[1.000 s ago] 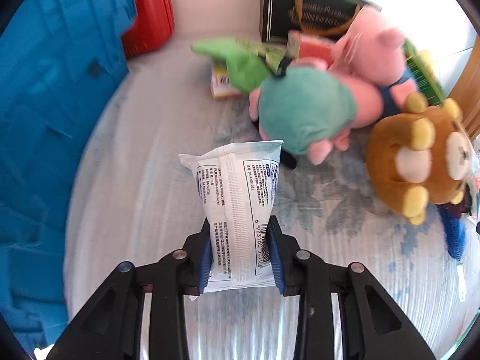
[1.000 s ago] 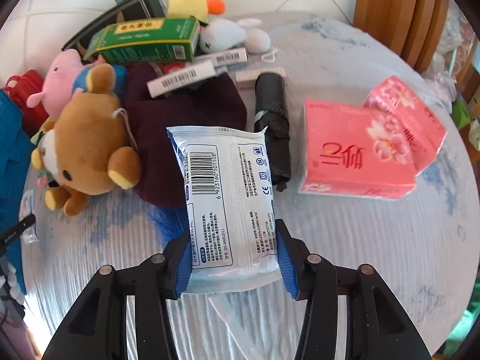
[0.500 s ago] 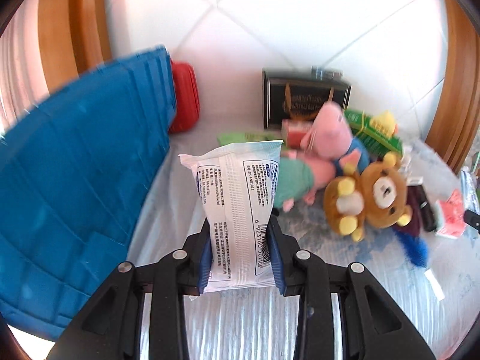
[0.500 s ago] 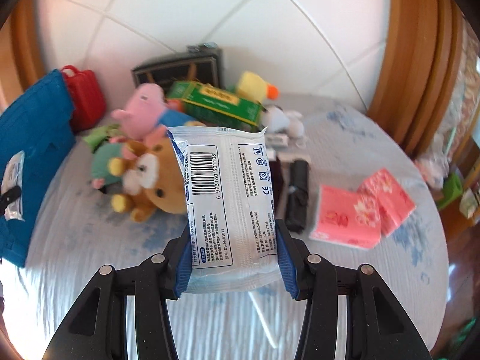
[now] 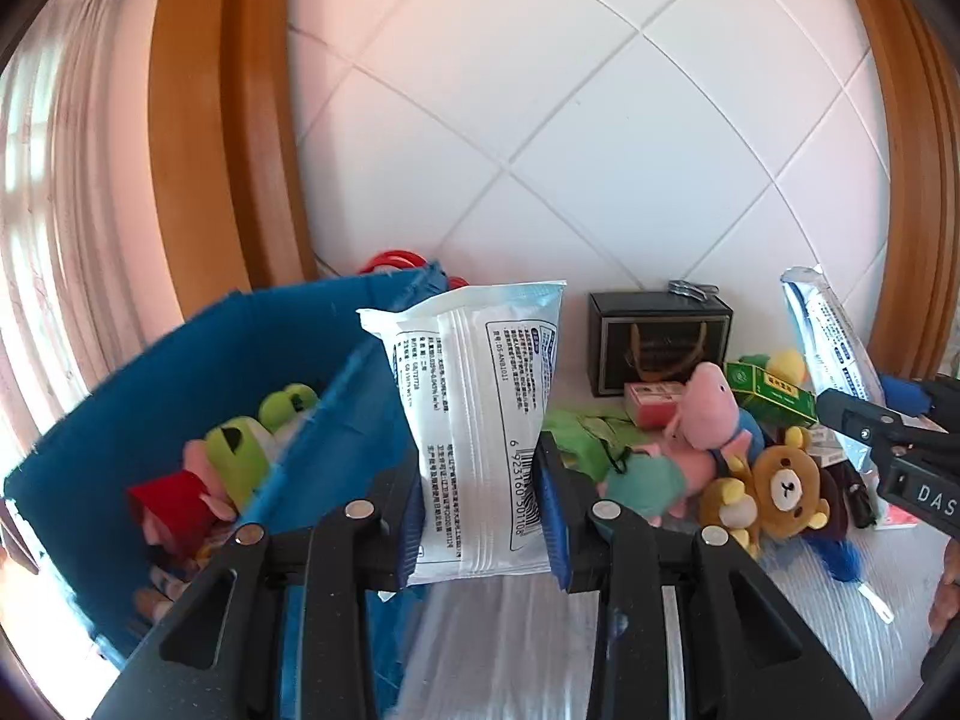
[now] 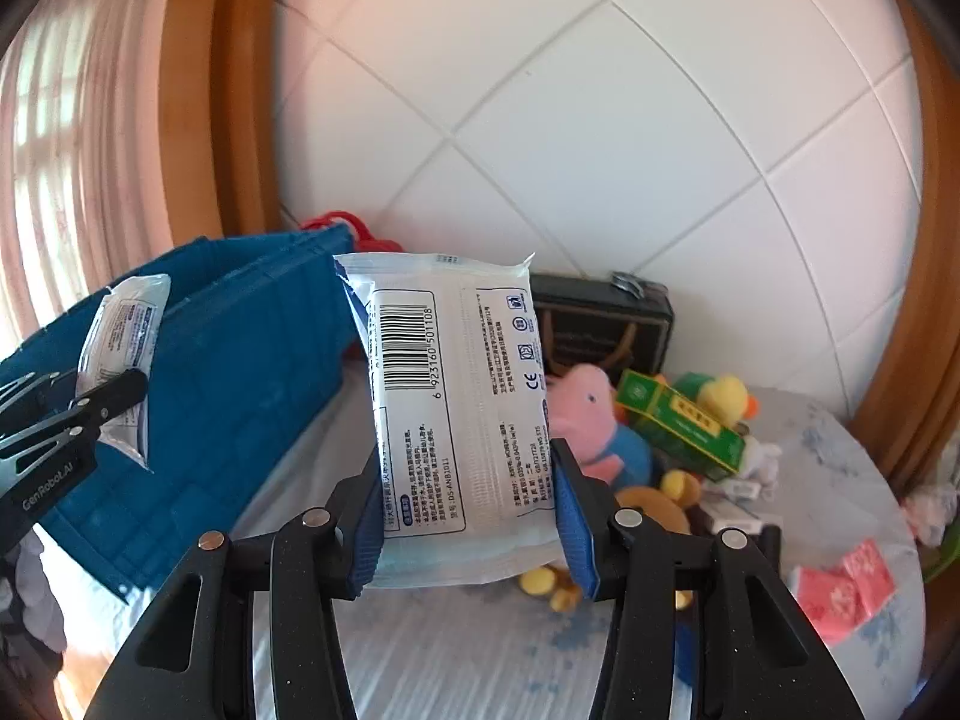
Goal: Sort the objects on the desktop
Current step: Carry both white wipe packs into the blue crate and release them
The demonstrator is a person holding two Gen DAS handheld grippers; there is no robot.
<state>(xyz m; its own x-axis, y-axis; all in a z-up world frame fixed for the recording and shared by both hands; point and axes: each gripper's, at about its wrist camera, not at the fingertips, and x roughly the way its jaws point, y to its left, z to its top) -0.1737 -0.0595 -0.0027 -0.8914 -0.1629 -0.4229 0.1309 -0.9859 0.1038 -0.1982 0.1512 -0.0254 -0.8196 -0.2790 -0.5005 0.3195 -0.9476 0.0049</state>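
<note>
Clearly both hands are loaded. The left tongs (image 5: 480,516) are clenched on a white sealed packet (image 5: 480,414), gripped across its lower part so that the printed back and barcode stand upright above the blue pads. It hangs in the air just beside the near wall of the blue bin (image 5: 198,372), close enough that a short move would put it over the opening. The right tongs (image 6: 471,522) pinch a second white packet (image 6: 456,396) of the same kind, held the same way, low on the pack with most of it free above the grip (a hold that should let it drop cleanly once the jaws part). That one is up over the surface, to the right of the bin and not yet above it.

The bin is split by a divider (image 5: 318,420); the far compartment already holds soft toys, a green frog plush (image 5: 240,456) among them, so like appears to go with like. My guess is that the packets belong in the nearer compartment, though its contents are mostly hidden.

Left on the cloth-covered surface (image 6: 456,648) are a pink pig plush (image 6: 585,408), a brown bear plush (image 5: 780,480), a green carton (image 6: 678,426), a yellow duck plush (image 6: 729,399), a black gift bag (image 5: 660,336) against the tiled wall, and pink tissue packs (image 6: 840,588) off to the right. Much sorting remains.
</note>
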